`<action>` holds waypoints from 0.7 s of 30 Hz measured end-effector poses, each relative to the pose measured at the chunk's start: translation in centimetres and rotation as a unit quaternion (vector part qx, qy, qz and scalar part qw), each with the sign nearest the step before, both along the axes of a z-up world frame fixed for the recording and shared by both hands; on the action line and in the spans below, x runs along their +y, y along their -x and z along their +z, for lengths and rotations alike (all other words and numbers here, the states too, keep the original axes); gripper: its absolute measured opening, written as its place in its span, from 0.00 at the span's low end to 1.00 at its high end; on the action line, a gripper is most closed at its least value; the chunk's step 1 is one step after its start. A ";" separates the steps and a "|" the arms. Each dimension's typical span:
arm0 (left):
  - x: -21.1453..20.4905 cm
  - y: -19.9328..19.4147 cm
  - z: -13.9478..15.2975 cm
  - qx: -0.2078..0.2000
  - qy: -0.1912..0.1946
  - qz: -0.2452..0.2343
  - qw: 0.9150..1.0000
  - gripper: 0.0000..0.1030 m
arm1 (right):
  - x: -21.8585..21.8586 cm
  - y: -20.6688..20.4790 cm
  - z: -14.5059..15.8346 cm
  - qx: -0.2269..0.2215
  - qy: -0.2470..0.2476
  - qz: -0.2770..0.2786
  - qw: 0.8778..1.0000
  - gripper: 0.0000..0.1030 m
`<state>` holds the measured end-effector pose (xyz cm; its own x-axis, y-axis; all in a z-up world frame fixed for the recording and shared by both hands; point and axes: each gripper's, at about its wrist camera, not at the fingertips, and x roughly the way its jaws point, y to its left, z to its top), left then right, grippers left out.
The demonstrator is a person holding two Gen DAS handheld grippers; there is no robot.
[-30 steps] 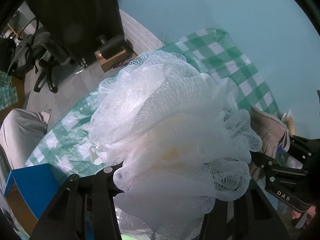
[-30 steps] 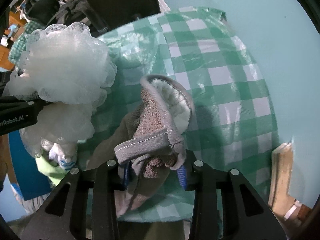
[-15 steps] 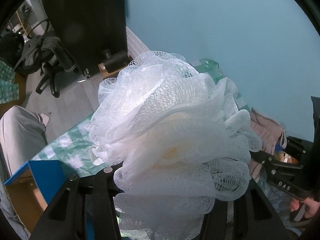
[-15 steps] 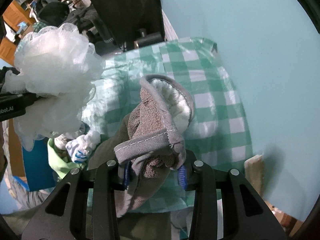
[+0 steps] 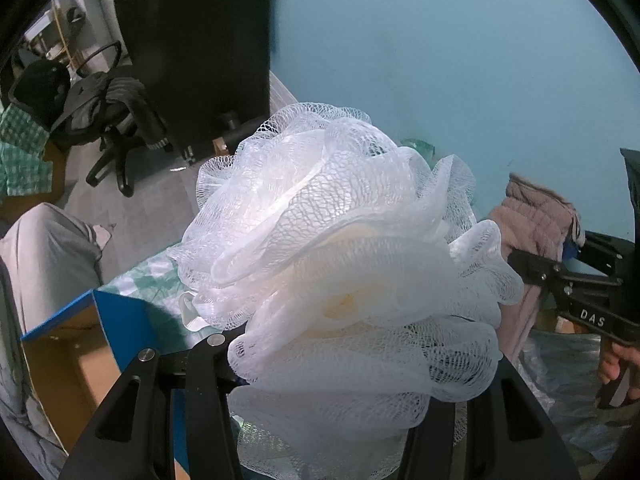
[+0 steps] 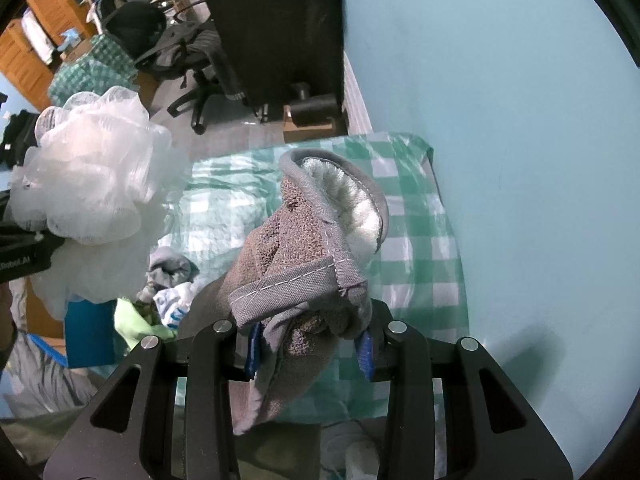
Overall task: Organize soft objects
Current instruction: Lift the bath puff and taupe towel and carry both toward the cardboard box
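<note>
My left gripper (image 5: 320, 364) is shut on a white mesh bath pouf (image 5: 340, 264) that fills most of the left wrist view; the pouf also shows at the left of the right wrist view (image 6: 92, 176). My right gripper (image 6: 310, 346) is shut on a grey-brown towel mitt with a white fleecy lining (image 6: 308, 248), held well above the green checked table (image 6: 416, 240). The mitt also shows at the right of the left wrist view (image 5: 536, 224). Both grippers are raised side by side.
A blue cardboard box (image 5: 76, 344) stands open at the table's left end. Several small cloths, grey, white and light green (image 6: 168, 292), lie on the table below. A teal wall (image 6: 500, 120) runs along the right. A black cabinet (image 6: 272, 28) and an office chair (image 6: 188, 60) stand beyond.
Both grippers have risen and tilted up with their loads; the table has dropped lower in both views and more wall and room shows. Both grips are unchanged.
</note>
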<state>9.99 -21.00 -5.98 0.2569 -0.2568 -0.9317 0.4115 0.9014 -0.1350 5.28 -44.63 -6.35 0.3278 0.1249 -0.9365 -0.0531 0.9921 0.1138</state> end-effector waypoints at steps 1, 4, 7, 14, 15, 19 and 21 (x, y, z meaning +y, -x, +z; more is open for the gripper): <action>0.3 0.1 0.2 -0.001 0.002 0.003 1.000 0.49 | 0.2 -0.1 0.3 -0.002 0.000 0.004 1.000 0.34; 1.0 0.6 0.7 -0.005 0.005 0.011 1.000 0.49 | 0.7 -0.4 1.0 -0.009 -0.001 0.014 1.000 0.34; 1.7 1.2 1.4 -0.013 0.001 0.017 1.000 0.49 | 1.3 -0.7 1.6 -0.014 0.000 0.026 1.000 0.34; 3.5 2.9 2.5 -0.029 -0.008 0.036 0.999 0.49 | 3.2 -1.5 2.6 -0.023 0.002 0.059 0.998 0.34; 3.7 3.1 2.7 -0.030 -0.008 0.039 0.999 0.49 | 3.4 -1.6 2.7 -0.024 0.002 0.063 0.998 0.34; 5.1 4.0 2.9 -0.028 -0.006 0.064 0.998 0.49 | 4.7 -2.0 3.0 -0.026 0.000 0.085 0.996 0.34; 5.9 4.3 2.9 -0.027 -0.004 0.077 0.997 0.49 | 5.5 -2.2 3.2 -0.028 0.000 0.096 0.995 0.34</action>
<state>5.70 -15.10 -3.10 0.3430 -0.2028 -0.9172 0.2750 0.9553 -0.1083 7.53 -39.17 -3.16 0.3488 0.1904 -0.9176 -0.2471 0.9632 0.1059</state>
